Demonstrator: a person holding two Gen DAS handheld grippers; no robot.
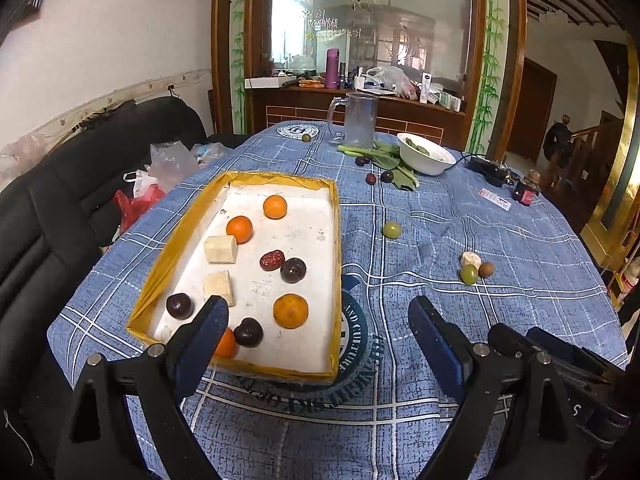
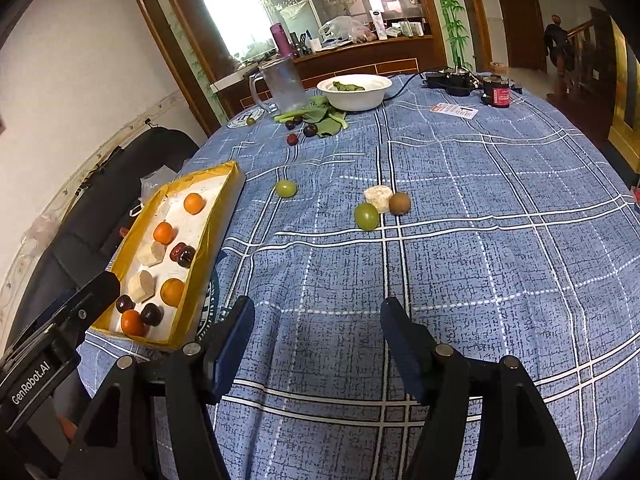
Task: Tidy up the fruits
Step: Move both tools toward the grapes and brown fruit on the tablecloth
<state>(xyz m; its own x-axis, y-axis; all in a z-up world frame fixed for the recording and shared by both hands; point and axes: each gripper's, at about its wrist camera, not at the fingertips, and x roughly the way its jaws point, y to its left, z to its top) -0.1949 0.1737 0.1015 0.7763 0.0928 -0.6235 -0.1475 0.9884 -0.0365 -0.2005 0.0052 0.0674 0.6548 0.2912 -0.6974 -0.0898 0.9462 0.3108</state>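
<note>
A yellow-rimmed white tray [image 1: 240,178] [image 2: 208,216] on the blue checked cloth holds several oranges [image 1: 291,310], dark plums [image 1: 293,270], a red date [image 1: 272,260] and pale cut chunks [image 1: 221,249]. My left gripper [image 1: 318,320] is open over the tray's near right corner, nothing between its fingers. Loose on the cloth lie a green grape [image 1: 391,229] [image 2: 286,188] and a cluster of green grape [image 2: 366,216], pale chunk [image 2: 378,198] and brown fruit [image 2: 399,203]. My right gripper [image 2: 318,320] is open and empty above bare cloth, short of that cluster.
At the far edge stand a glass mug [image 1: 358,120], a white bowl [image 1: 426,154] with greens, leafy stalks and several dark fruits [image 2: 310,130]. A black charger with cable [image 2: 448,78], a small jar [image 2: 496,94] and a card lie far right. A black sofa [image 1: 60,200] is left.
</note>
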